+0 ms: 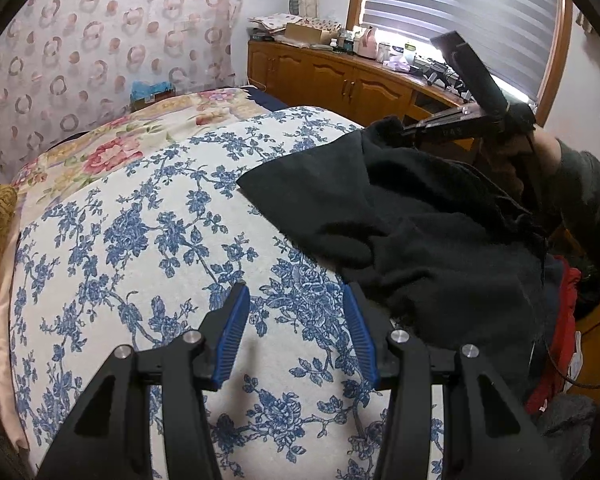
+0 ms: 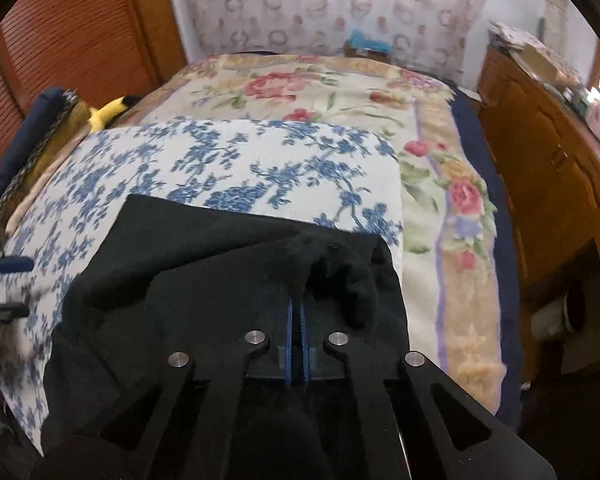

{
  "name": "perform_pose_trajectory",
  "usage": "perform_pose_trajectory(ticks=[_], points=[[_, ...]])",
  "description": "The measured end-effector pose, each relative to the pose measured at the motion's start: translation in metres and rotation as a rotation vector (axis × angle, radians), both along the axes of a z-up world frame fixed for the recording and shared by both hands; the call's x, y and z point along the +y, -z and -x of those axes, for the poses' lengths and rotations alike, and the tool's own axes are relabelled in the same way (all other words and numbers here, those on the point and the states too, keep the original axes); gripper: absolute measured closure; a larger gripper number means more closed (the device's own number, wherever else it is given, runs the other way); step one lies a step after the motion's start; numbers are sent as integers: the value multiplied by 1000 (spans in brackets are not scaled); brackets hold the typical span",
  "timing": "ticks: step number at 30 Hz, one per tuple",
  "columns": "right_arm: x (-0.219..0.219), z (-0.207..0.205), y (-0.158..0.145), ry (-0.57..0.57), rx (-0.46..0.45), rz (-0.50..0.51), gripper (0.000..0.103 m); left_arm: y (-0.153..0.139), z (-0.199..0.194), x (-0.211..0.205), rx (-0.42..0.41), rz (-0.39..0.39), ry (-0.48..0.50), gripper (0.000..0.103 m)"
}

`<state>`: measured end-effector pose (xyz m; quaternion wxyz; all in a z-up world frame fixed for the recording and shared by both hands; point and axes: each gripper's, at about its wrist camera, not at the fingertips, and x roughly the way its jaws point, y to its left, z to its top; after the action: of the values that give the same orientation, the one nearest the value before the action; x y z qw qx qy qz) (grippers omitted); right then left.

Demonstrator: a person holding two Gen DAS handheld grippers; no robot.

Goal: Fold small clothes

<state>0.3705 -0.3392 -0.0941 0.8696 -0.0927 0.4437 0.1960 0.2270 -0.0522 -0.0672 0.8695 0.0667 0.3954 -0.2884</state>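
Black garment point(image 2: 228, 280) pinched between right gripper point(image 2: 296, 304) fingers; left gripper point(image 1: 296, 320) beside it, empty.

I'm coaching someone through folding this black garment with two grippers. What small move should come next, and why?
Probably bring the left gripper to the right, onto the near edge of the black garment, and pinch it. Its jaws stand open over the blue floral cloth with nothing between them, while the right gripper is already shut on a raised bunch of the garment, which lies rumpled.
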Motion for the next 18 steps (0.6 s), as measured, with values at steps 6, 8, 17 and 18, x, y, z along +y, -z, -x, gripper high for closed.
perform_pose_trajectory(ticks=[6, 8, 17, 18], points=[[-35, -8, -46, 152, -202, 30, 103, 2, 3, -1, 7, 1, 3, 56], [-41, -15, -41, 183, -203, 75, 98, 3, 6, -4, 6, -2, 9, 56], [-69, 51, -40, 194, -137, 12, 65, 0, 31, -23, -4, -4, 43, 56], [-70, 65, -41, 181, -129, -14, 65, -1, 34, -26, -6, -4, 46, 56]])
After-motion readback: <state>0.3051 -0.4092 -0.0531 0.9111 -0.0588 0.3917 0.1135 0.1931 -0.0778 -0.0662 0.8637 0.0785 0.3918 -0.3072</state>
